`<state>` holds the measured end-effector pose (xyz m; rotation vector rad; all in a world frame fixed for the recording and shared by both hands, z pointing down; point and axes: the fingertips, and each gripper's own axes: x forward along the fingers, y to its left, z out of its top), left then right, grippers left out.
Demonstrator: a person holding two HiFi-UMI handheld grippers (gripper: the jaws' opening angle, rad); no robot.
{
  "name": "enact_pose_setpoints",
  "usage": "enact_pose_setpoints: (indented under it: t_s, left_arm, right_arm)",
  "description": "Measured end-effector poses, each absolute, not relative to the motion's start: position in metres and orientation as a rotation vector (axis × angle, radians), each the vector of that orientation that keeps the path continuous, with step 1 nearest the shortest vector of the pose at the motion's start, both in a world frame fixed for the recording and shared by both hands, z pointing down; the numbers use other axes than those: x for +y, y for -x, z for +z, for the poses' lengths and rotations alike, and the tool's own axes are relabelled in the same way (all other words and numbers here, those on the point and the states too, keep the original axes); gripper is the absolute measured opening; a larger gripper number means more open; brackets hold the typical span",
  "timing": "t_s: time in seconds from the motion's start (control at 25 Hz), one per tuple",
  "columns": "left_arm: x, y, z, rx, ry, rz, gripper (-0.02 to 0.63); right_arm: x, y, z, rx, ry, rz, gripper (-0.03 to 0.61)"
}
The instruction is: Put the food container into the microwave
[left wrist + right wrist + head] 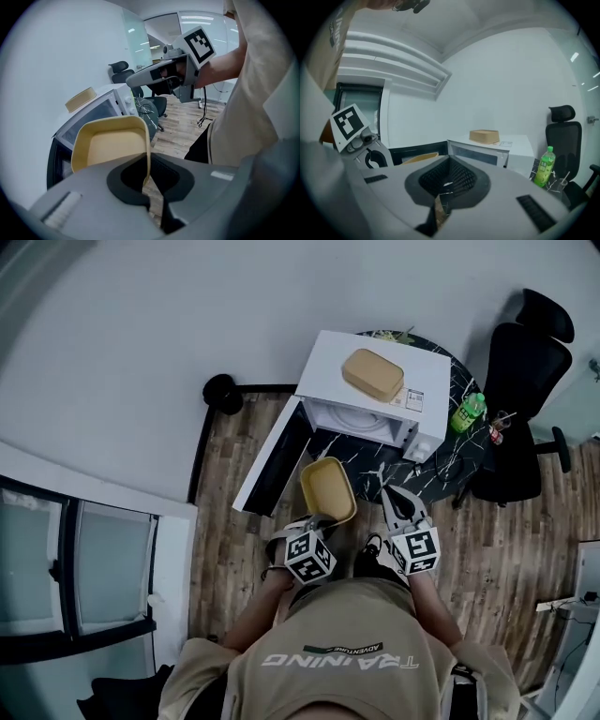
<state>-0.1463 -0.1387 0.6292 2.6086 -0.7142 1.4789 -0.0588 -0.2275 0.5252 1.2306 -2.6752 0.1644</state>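
The person holds both arms out in front, toward the white microwave (328, 357). The microwave sits on a dark table (375, 465), and its door (272, 460) hangs wide open. The left gripper (316, 521) points forward and its jaws pinch the near rim of the yellow food container (328, 490). The container is up in the air, just in front of the open microwave, not inside it. It has no lid on. The right gripper (394, 498) is beside it on the right, not touching it. Its jaws are closed together with nothing in them. A tan box (373, 374) sits on top of the microwave.
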Motion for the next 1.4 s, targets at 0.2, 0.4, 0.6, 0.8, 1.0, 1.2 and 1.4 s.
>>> enact_pose_setpoints:
  t_s: [0.2, 0.4, 0.6, 0.8, 1.0, 1.2, 1.4]
  left_arm:
    - [-0.182, 0.124, 0.617, -0.742, -2.570, 1.424, 0.017]
    - [-0.214, 0.105, 0.629, -0.693, -2.515, 1.508, 0.017]
    - [-0.234, 0.085, 0.634, -0.655, -2.492, 1.548, 0.017]
    - [-0.246, 0.080, 0.653, -0.582, -2.465, 1.599, 0.017]
    - [-0.257, 0.069, 0.670, -0.492, -2.477, 1.639, 0.017]
    - [-0.283, 0.066, 0.677, -0.447, -2.510, 1.639, 0.017]
    - [-0.312, 0.077, 0.690, -0.401, -2.540, 1.646, 0.018]
  right_arm:
    - [-0.264, 0.052, 0.539, -2.669, -1.099, 0.061, 0.009]
    - [-0.297, 0.048, 0.548, -2.717, -1.025, 0.068, 0.011]
    - [-0.321, 0.029, 0.562, -2.736, -1.034, 0.135, 0.009]
    - [-0.337, 0.007, 0.580, -2.706, -1.072, 0.154, 0.011]
    - [-0.340, -0.005, 0.589, -2.679, -1.113, 0.194, 0.011]
    - [-0.339, -0.006, 0.584, -2.652, -1.145, 0.198, 0.011]
    - [-0.347, 0.000, 0.562, -2.629, -1.195, 0.163, 0.011]
